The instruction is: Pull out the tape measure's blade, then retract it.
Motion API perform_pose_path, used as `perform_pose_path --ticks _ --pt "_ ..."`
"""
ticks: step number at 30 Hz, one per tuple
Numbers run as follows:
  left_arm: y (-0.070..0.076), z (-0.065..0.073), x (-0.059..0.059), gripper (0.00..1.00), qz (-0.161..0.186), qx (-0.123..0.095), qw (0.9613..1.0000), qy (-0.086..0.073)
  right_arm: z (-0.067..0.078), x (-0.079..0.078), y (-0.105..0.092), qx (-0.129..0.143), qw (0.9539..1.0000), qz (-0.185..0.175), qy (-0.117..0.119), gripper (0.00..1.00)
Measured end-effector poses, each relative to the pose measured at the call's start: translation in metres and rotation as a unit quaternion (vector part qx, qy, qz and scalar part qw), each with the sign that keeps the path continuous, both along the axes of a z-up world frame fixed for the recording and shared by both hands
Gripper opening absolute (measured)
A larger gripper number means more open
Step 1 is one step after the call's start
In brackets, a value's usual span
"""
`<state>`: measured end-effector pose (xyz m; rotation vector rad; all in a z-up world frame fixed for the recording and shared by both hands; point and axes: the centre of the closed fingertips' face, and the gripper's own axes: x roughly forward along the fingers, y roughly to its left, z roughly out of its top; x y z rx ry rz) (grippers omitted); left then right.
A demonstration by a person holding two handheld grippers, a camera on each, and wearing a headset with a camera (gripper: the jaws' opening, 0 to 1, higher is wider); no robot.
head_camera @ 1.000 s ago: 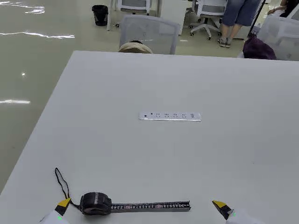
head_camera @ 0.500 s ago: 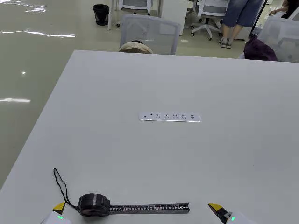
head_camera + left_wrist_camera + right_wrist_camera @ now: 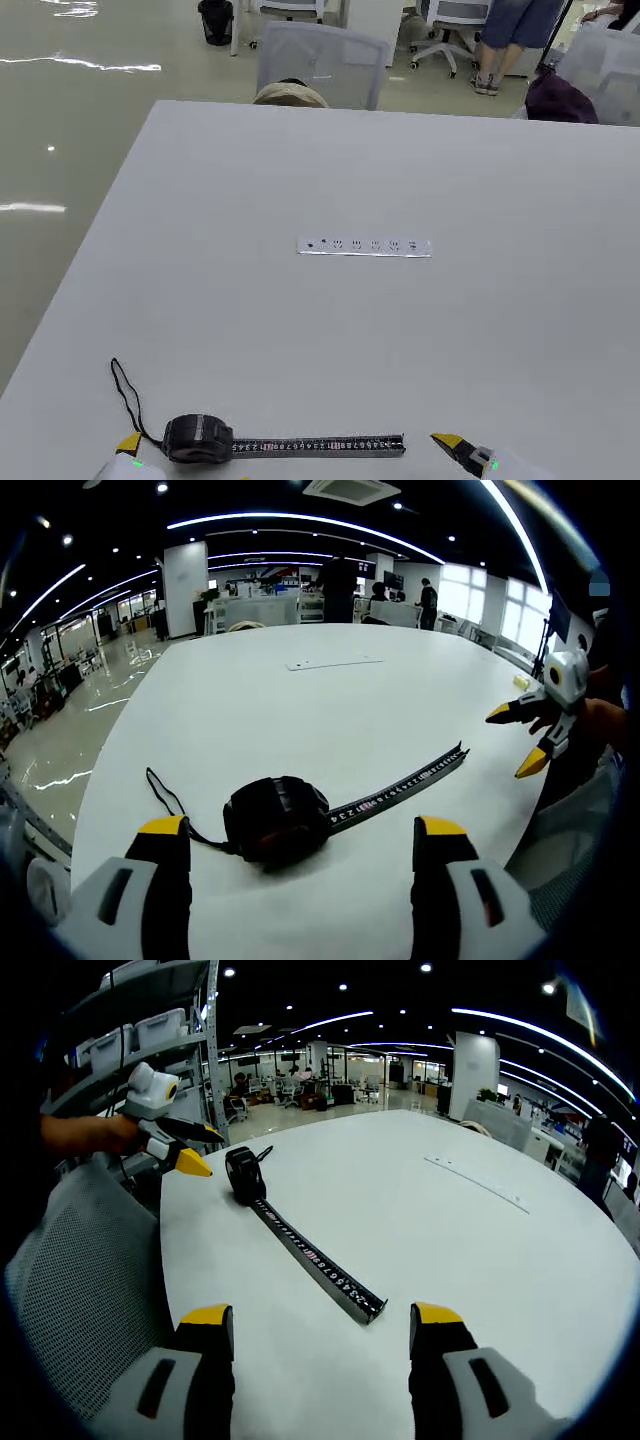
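Your left gripper (image 3: 301, 827) and right gripper (image 3: 322, 1314) stay spread; the blade (image 3: 320, 444) between them hasn't shortened, so retraction remains.

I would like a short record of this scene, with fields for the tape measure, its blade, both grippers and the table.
tape measure: black case, lying on the table
blade: pulled out, flat on the table
strap: black loop beside the case
left gripper: open, facing the case, not touching
right gripper: open, near the blade tip, apart from it
table: white, with a power strip mid-table
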<state>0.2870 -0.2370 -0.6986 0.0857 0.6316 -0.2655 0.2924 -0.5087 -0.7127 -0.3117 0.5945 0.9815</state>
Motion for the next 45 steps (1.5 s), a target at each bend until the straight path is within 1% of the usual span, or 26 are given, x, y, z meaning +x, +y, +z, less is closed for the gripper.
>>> perform_pose_path --ticks 2,7,9,11,14,17,18,20,23,25,26,34,37,40,45 --pt "0.000 0.000 0.002 0.90 0.004 0.003 1.0000 -0.002 -0.002 0.002 -0.001 -0.006 0.9998 0.017 -0.007 0.69" --pt "0.001 -0.003 0.005 0.85 0.015 -0.002 0.9999 0.000 -0.006 0.007 -0.003 -0.014 0.9993 0.035 -0.004 0.66" --pt "0.003 -0.005 0.008 0.85 0.018 -0.001 0.9998 -0.001 -0.008 0.010 -0.004 -0.016 0.9990 0.042 -0.004 0.64" --pt "0.004 -0.006 0.009 0.84 0.024 -0.005 0.9997 0.002 -0.010 0.012 -0.005 -0.019 0.9985 0.051 -0.004 0.62" --pt "0.007 -0.008 0.011 0.84 0.033 -0.002 0.9994 0.003 -0.013 0.014 -0.005 -0.023 0.9974 0.068 -0.006 0.61" --pt "0.009 -0.010 0.012 0.84 0.047 -0.008 0.9988 0.004 -0.013 0.016 -0.004 -0.025 0.9962 0.083 -0.007 0.59" --pt "0.010 -0.012 0.012 0.84 0.050 -0.011 0.9987 0.007 -0.014 0.017 -0.004 -0.027 0.9959 0.086 -0.008 0.59" --pt "0.010 -0.016 0.012 0.84 0.057 -0.017 0.9981 0.012 -0.016 0.019 -0.005 -0.031 0.9948 0.097 -0.010 0.56" --pt "0.009 -0.018 0.012 0.83 0.066 -0.022 0.9974 0.018 -0.019 0.022 -0.006 -0.036 0.9930 0.112 -0.010 0.55" --pt "0.009 -0.019 0.013 0.83 0.069 -0.026 0.9971 0.021 -0.020 0.023 -0.006 -0.040 0.9915 0.123 -0.013 0.53" --pt "0.008 -0.021 0.014 0.83 0.070 -0.029 0.9968 0.024 -0.021 0.023 -0.006 -0.042 0.9907 0.129 -0.012 0.52" --pt "0.013 -0.024 0.018 0.81 0.100 -0.043 0.9935 0.032 -0.030 0.029 -0.007 -0.048 0.9858 0.160 -0.014 0.47" --pt "0.014 -0.026 0.020 0.81 0.104 -0.043 0.9931 0.034 -0.032 0.033 -0.006 -0.051 0.9837 0.171 -0.018 0.43" --pt "0.014 -0.029 0.021 0.80 0.106 -0.043 0.9927 0.037 -0.034 0.038 -0.005 -0.050 0.9822 0.180 -0.017 0.40" --pt "0.014 -0.030 0.022 0.79 0.108 -0.040 0.9925 0.038 -0.037 0.042 -0.002 -0.052 0.9773 0.205 -0.014 0.36"
